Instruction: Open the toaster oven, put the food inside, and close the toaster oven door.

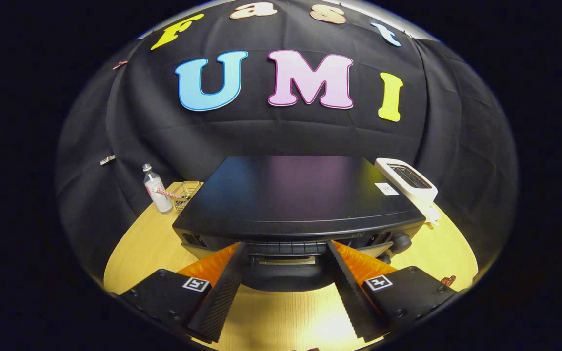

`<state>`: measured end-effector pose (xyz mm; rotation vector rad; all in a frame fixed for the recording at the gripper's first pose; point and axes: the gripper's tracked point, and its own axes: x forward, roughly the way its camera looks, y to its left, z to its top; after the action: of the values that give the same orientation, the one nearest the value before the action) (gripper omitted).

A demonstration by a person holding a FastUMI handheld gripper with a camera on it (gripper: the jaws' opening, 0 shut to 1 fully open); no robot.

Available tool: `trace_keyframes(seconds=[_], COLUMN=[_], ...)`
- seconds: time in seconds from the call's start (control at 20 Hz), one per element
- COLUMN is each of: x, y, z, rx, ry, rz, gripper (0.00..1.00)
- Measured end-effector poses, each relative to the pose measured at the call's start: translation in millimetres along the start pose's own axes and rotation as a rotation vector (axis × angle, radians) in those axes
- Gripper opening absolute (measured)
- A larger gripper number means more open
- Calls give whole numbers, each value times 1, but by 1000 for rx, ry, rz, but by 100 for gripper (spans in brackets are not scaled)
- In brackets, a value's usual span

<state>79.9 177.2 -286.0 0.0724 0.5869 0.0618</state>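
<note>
Gripper view looks down and forward over the toaster oven (295,195), a wide black box sitting on the wooden table (134,243) with its flat top facing the camera and its front face just ahead of the fingertips. The gripper (286,253) has its jaws spread wide, nothing between them but open air and the middle of the oven's front, where the door (288,275) appears to hang tilted outward and down; whether it is fully open I cannot tell. Judged from its build, the oven is heavy and rigid and should stay put under a light push, while the hinged door is stiff metal and glass, likely smooth, best taken at its top edge or handle bar rather than the pane. The pose is high and centred, pitched downward, fingers (232,273) level on either side of the door. A knob (402,241) sits on the oven's right front. Beside it stands a white toaster (408,183); off to the left are a small bottle (156,195) and a wire basket (186,192). Food I cannot make out.
</note>
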Motion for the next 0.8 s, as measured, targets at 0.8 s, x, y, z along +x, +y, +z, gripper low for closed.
trace_keyframes(seconds=[0.8], x=[-50], y=[-4], z=[-102], rx=[-2], ry=[162], rz=[17], gripper=[98])
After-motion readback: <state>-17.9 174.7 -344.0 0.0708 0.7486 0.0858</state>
